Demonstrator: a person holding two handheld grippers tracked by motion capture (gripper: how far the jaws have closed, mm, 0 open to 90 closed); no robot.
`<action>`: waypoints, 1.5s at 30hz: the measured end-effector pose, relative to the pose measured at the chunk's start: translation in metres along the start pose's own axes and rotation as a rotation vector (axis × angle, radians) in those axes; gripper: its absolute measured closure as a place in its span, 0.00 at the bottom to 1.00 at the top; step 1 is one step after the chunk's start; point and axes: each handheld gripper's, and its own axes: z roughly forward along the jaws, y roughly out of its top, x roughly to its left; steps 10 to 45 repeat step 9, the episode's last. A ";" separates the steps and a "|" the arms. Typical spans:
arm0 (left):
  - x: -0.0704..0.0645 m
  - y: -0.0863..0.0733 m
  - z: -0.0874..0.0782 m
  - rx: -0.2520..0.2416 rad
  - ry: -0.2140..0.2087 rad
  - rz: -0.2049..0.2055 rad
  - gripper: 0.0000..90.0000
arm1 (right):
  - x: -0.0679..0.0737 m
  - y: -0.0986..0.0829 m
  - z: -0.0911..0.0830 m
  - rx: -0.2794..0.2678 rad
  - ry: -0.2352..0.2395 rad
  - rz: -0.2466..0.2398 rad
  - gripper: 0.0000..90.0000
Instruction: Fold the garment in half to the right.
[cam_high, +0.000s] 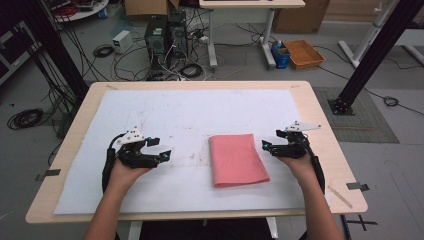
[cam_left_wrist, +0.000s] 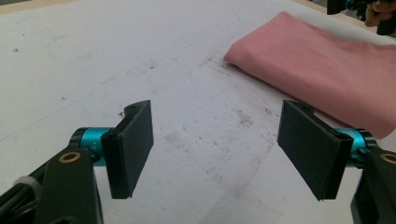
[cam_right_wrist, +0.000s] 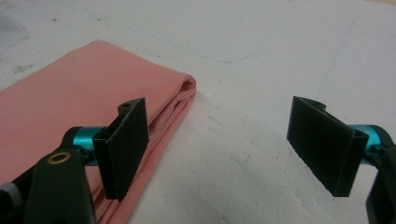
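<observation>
Bare white mat (cam_high: 165, 115) is left between the left gripper (cam_high: 159, 148) and the folded pink cloth (cam_high: 236, 160). The right gripper (cam_high: 270, 140) is flanked by the cloth's edge, with 1 jaw over it.

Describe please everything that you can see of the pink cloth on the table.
The pink cloth is a plain, soft-looking fabric, folded into a flat rectangle of several layers; the stacked folds show at one corner. It lies flat on the white sheet that covers the table, a little right of the middle, between the two grippers. Nothing grips it: the left gripper and the right gripper are both open beside it. Its surface is smooth, with hardly any wrinkles.
</observation>
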 end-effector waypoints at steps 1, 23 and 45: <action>0.000 0.000 0.000 -0.001 0.001 -0.001 0.30 | 0.000 0.000 0.000 0.000 0.000 0.000 0.23; 0.001 -0.001 0.001 0.004 -0.001 -0.002 0.30 | -0.001 0.000 0.000 -0.001 0.001 0.010 0.23; 0.001 -0.001 0.001 0.004 -0.001 -0.002 0.30 | -0.001 0.000 0.000 -0.001 0.001 0.010 0.23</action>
